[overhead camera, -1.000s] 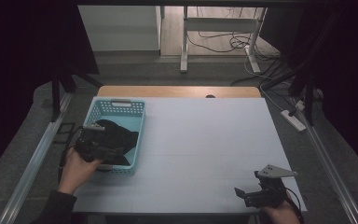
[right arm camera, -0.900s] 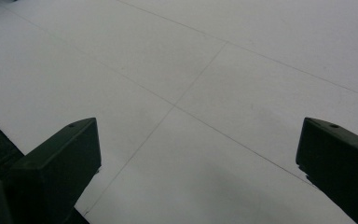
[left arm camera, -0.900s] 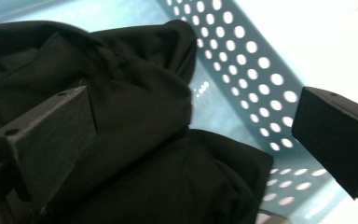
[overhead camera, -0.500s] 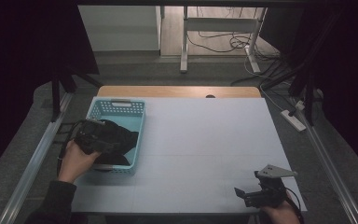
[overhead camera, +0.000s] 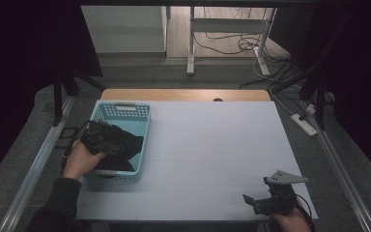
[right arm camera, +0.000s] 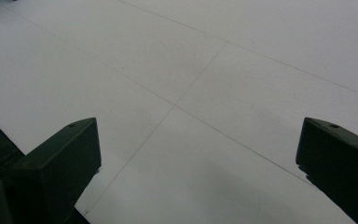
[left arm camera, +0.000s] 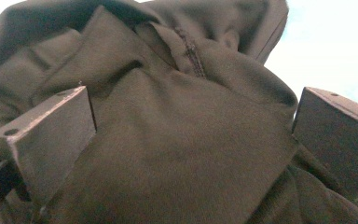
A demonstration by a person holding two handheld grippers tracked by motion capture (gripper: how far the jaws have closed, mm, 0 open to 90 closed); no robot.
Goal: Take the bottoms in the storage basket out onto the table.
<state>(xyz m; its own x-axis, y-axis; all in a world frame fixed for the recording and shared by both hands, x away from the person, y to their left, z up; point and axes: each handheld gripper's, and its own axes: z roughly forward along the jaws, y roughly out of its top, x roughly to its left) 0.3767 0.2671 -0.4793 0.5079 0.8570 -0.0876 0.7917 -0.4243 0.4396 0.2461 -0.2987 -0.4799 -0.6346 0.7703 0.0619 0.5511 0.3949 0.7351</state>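
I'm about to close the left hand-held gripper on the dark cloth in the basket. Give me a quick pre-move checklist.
1. Left hand-held gripper open, jaws apart: ok.
2. Dark cloth between its jaws: ok.
3. Cloth lying in the blue basket: ok.
4. Jaws free of the basket wall: cannot tell.
5. Right hand-held gripper open, away from the basket at the near right of the table: ok.

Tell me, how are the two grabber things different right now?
The left gripper sits over the blue basket, jaws spread around dark cloth. The right gripper sits near the table's front right corner, with nothing between its jaws. Both are hand-held, with jaws wide open.
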